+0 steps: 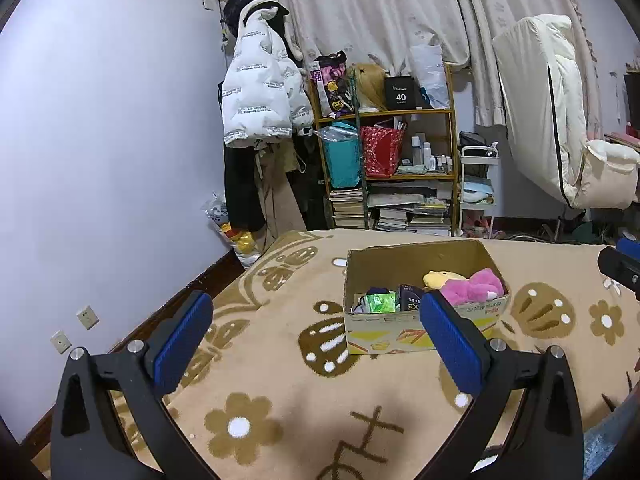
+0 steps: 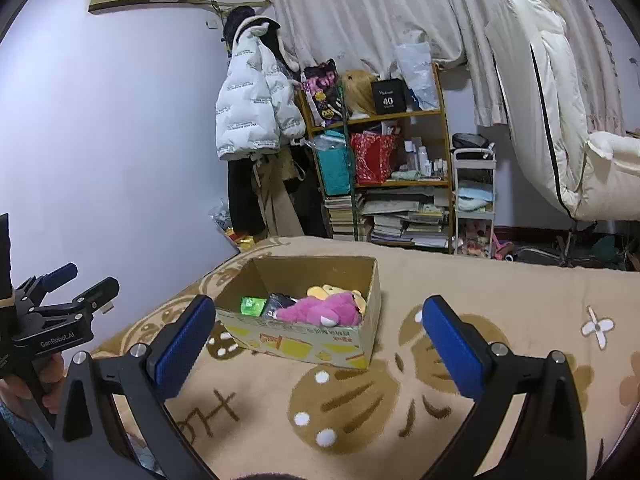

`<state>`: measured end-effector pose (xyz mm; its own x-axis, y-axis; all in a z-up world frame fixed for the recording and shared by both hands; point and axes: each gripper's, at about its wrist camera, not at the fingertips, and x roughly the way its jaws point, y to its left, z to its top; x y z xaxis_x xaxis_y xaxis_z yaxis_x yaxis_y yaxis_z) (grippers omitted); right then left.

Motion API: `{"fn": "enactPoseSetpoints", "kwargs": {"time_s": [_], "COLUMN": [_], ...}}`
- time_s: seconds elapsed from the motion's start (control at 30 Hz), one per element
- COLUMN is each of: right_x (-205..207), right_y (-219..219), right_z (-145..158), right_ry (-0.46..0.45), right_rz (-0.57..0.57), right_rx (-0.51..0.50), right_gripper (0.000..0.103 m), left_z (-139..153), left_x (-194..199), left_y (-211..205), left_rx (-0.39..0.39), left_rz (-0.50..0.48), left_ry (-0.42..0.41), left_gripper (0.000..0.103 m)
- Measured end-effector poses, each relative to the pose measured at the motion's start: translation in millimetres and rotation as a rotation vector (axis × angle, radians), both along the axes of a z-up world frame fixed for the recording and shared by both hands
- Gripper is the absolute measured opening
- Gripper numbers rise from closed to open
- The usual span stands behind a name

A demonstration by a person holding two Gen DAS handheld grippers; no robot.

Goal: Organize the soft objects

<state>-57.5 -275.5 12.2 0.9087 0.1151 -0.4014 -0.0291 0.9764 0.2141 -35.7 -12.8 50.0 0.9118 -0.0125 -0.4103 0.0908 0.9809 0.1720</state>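
Fuzzy pink plush point(image 2: 320, 309) in cardboard box point(image 2: 304, 344)

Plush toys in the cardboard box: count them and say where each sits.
2. The pink plush lies along the box's front right side; the yellow plush sits just behind it, partly covered. More could be hidden underneath.

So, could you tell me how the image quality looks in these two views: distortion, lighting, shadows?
Left wrist view: strong fisheye bending at the edges, dark corners, even indoor light, a soft shadow on the blanket under the open left tool; the box is sharp. Right wrist view: the same bending, the curtain curves; the right tool is open, and no glare.
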Motion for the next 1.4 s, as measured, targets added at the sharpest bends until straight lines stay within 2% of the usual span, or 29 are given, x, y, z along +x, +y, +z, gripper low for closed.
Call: {"fn": "enactPoseSetpoints", "kwargs": {"time_s": [0.37, 1.4], "right_x": [4, 5], "right_y": [-4, -10], "right_z": [-8, -9], "right_ry": [0.027, 0.030], "right_rz": [-0.013, -0.008], "right_rx": [0.011, 0.011], "right_gripper": [0.103, 0.103], "left_z": [-11, -17], "left_x": [6, 8], "left_y": [-9, -12], "left_rx": [0.016, 0.027], "left_rz": [-0.027, -0.030], "left_ry": [0.031, 0.041], "left_gripper": [0.102, 0.102]}}
